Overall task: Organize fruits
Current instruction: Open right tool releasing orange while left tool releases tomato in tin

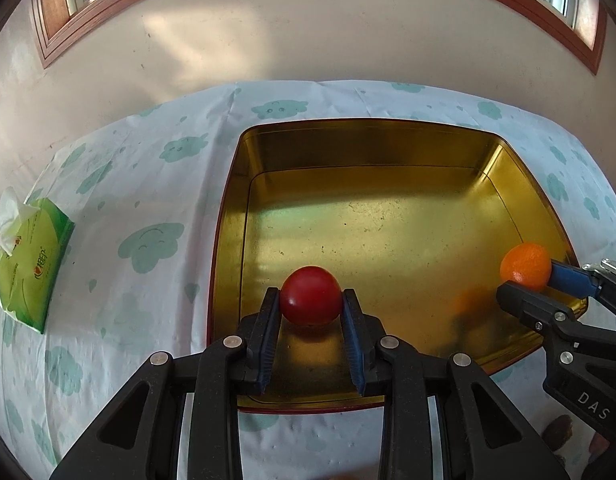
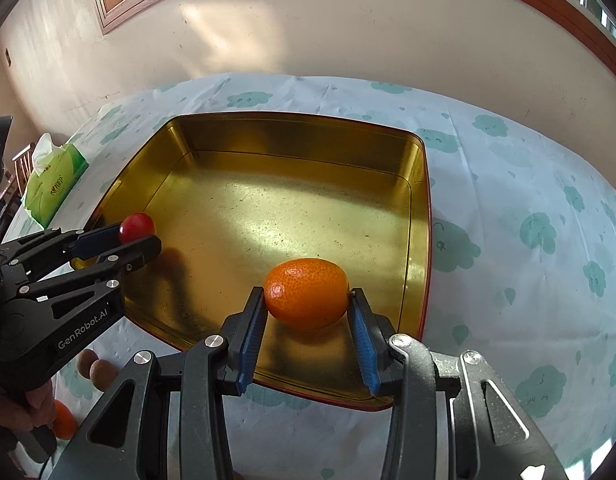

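A gold metal tray [image 1: 388, 148] with a red rim lies on the cloud-print cloth; it also shows in the right wrist view [image 2: 292, 136]. My left gripper [image 1: 310, 300] is shut on a small red fruit [image 1: 310, 294] and holds it just above the tray's near left part. It also shows in the right wrist view [image 2: 138, 236] with the red fruit [image 2: 137, 227]. My right gripper [image 2: 307, 300] is shut on an orange [image 2: 307, 292] above the tray's near right part. It shows in the left wrist view [image 1: 526, 282] with the orange [image 1: 526, 266].
A green tissue pack [image 1: 28, 264] lies on the cloth left of the tray, also in the right wrist view [image 2: 54, 184]. Brown round fruits [image 2: 96, 370] and another orange [image 2: 64, 420] lie near the table's front left. A wall with windows stands behind the table.
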The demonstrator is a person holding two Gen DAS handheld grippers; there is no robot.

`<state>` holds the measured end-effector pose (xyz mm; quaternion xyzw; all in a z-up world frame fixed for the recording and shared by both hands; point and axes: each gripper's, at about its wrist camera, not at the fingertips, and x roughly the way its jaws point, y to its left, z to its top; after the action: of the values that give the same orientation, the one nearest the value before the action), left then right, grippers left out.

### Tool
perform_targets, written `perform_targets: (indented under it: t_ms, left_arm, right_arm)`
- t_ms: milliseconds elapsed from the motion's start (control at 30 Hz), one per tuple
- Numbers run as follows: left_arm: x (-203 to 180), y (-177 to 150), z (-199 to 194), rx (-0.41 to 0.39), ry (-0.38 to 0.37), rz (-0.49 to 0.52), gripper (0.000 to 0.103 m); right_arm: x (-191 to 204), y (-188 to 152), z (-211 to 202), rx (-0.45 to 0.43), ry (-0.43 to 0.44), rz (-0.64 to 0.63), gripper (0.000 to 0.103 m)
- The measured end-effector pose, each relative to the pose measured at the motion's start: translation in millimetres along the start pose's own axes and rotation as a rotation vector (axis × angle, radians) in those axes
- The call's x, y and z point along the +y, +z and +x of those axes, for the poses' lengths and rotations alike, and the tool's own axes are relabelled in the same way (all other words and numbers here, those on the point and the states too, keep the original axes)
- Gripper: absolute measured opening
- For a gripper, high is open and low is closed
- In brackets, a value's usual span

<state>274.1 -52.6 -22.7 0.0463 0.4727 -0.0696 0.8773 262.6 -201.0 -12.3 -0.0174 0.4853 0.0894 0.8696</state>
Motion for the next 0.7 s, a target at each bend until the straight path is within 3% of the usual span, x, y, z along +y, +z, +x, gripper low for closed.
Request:
perform_targets:
  t_ms: [333,567,700]
  left_arm:
    - [1,1,1,0.002,0.001,-0.001,0.033]
    - [-3,-1,-5,-0.004,0.008,0.014,0.048]
    - [-3,-5,-15,-0.017,0.009,0.011,0.048]
  right_arm:
    - [1,-1,0,-0.004,-0.001,0.004,0.040]
    - [3,-1,-3,-0.003,-0.017,-0.001,0.046]
    - [2,-4,-10,-0.006,-0.003,0.014,0.046]
